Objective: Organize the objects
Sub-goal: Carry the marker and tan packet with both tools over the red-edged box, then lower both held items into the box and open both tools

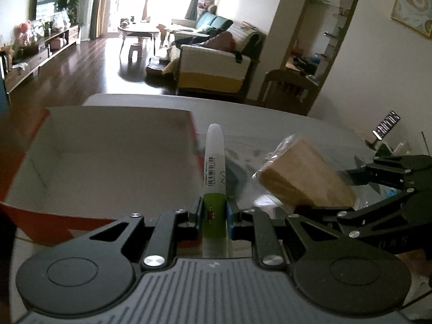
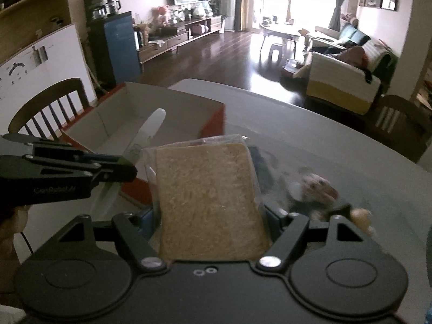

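Left gripper: your left gripper (image 1: 214, 213) is clamped on a white tube with a green label (image 1: 214, 170), its blue-padded jaws pressing the green end from both sides; the white tip points away from you, toward the far room.

Right gripper: your right gripper (image 2: 212, 224) is closed on a slice of bread in clear wrap (image 2: 208, 202), which stands nearly upright between the fingers and leans slightly left.

Box: an open cardboard box with red outer sides (image 1: 108, 156) sits on the grey table (image 1: 270, 118) just left of the tube; what shows of its pale inside is bare.

Tube position: held above the table beside the box's right wall; whether it touches the box cannot be told.

Bread position: in the left view it hangs to the right of the tube, above the table, apart from the box.

Other items: a blurred small object (image 2: 321, 189) lies on the table right of the bread; it is too smeared to identify.

Setting: a wooden chair (image 2: 51, 105) stands behind the box, a living room with a sofa (image 2: 343, 78) beyond.
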Demonstrator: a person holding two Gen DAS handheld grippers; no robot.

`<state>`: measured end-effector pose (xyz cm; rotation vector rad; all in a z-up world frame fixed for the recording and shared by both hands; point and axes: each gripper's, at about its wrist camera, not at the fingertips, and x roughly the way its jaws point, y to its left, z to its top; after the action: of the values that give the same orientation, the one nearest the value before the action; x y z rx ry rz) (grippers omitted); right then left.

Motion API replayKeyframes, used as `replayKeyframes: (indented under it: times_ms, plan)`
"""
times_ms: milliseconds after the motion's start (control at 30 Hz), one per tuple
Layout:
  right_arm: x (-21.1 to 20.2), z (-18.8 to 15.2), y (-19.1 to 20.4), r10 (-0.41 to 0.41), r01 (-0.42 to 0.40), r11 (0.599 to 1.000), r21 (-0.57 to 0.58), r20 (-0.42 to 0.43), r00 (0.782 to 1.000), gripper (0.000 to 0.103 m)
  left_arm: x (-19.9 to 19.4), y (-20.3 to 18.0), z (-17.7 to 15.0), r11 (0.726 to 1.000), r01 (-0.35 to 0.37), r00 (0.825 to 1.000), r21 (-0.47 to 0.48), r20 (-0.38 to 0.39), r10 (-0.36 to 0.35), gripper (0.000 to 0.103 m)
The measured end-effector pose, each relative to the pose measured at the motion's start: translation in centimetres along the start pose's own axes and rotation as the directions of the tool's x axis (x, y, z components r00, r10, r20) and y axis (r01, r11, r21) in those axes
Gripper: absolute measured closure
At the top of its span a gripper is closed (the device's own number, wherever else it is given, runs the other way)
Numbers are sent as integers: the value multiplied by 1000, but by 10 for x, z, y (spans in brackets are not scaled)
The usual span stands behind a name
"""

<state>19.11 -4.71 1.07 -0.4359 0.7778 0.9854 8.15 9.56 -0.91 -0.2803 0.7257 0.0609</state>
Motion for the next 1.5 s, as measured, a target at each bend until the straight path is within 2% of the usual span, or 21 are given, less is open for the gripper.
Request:
replayKeyframes:
  times_ms: [367, 700, 900, 1233, 1400, 1500]
  plan:
    - [46, 44, 44, 6, -6, 1000, 4, -13, 1000, 27, -4, 80, 29, 997, -75, 997, 27, -21, 76, 87]
    - [108, 78, 63, -17, 19, 999, 36, -56, 998, 27, 25, 129, 53, 988, -144, 986, 57, -78, 148, 87]
    - [146, 85, 69, -41, 43, 999, 17, -107, 993, 27, 56, 138, 63, 980, -173, 975, 102, -122, 184, 87]
    - [192, 75, 97, -70, 46, 992, -121, -204, 977, 29, 113, 149, 58, 966, -188, 937, 179, -263, 231, 87]
    - [209, 68, 101, -62, 30, 992, -121, -271, 960, 29, 132, 152, 54, 960, -183, 912, 212, -328, 246, 87]
    - [208, 71, 102, -43, 12, 994, -111, -277, 960, 29, 142, 152, 56, 957, -178, 895, 227, -367, 254, 87]
